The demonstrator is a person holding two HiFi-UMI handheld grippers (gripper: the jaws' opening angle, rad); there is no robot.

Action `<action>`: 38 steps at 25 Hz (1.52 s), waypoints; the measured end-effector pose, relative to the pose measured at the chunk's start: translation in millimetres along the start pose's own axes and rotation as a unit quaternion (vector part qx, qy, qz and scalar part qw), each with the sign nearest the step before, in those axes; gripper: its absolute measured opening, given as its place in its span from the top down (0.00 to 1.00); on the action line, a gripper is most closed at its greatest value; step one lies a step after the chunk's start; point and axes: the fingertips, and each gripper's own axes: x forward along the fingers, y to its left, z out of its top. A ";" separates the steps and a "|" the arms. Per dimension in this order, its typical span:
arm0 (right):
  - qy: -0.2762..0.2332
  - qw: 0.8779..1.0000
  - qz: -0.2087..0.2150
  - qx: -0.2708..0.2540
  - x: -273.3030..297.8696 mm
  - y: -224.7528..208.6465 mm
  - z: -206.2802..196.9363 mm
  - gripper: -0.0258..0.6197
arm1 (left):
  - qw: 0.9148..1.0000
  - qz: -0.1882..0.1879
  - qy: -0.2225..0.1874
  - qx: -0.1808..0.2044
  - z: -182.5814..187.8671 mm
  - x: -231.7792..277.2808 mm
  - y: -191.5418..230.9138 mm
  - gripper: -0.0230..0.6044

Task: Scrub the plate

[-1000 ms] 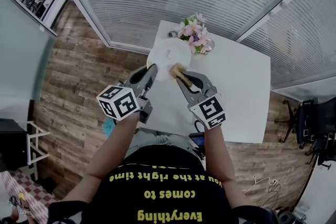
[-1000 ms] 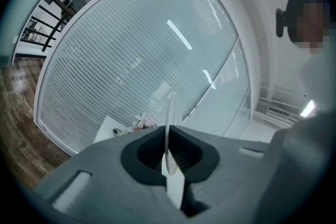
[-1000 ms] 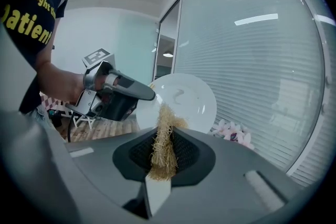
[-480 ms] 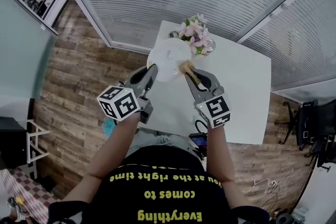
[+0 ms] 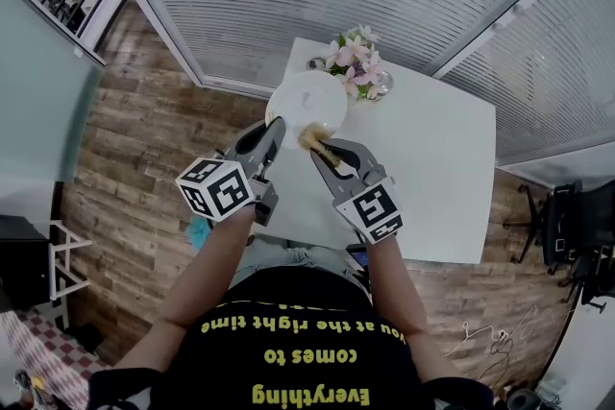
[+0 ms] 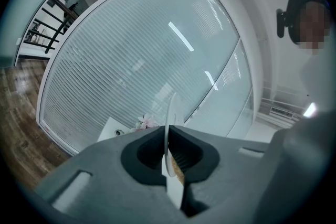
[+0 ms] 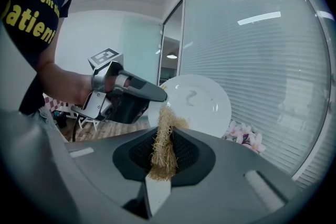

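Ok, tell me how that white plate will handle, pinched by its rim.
The plate looks rigid and glossy, so it probably won't flex but may slip. The left gripper clamps only its thin rim, so the scrubber pushing could pivot it. Likely breakable if dropped.

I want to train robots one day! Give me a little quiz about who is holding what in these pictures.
1. Which thing is the right gripper shut on? A: a spoon. B: a straw-coloured fibre scrubber. C: a blue cloth.
2. True or false: the white plate lies flat on the table.
3. Fill in the gap: the left gripper grips the white plate by its ____.
Key: 1 is B. 2 is false, because it is held up in the air. 3 is rim.
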 end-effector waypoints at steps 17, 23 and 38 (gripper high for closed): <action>-0.006 0.999 0.042 -0.028 4.2 35.5 9.2 0.89 | 1.000 -0.003 -0.009 0.001 5.0 -6.5 -2.3 0.95; 0.003 1.000 0.002 -0.013 -8.9 7.6 2.3 0.89 | 1.000 -0.004 -0.011 0.004 8.4 -12.1 -4.4 0.95; 0.010 0.998 -0.058 0.002 -33.2 -32.5 -10.6 0.89 | 1.000 -0.006 -0.006 0.008 1.2 -12.4 -8.8 0.95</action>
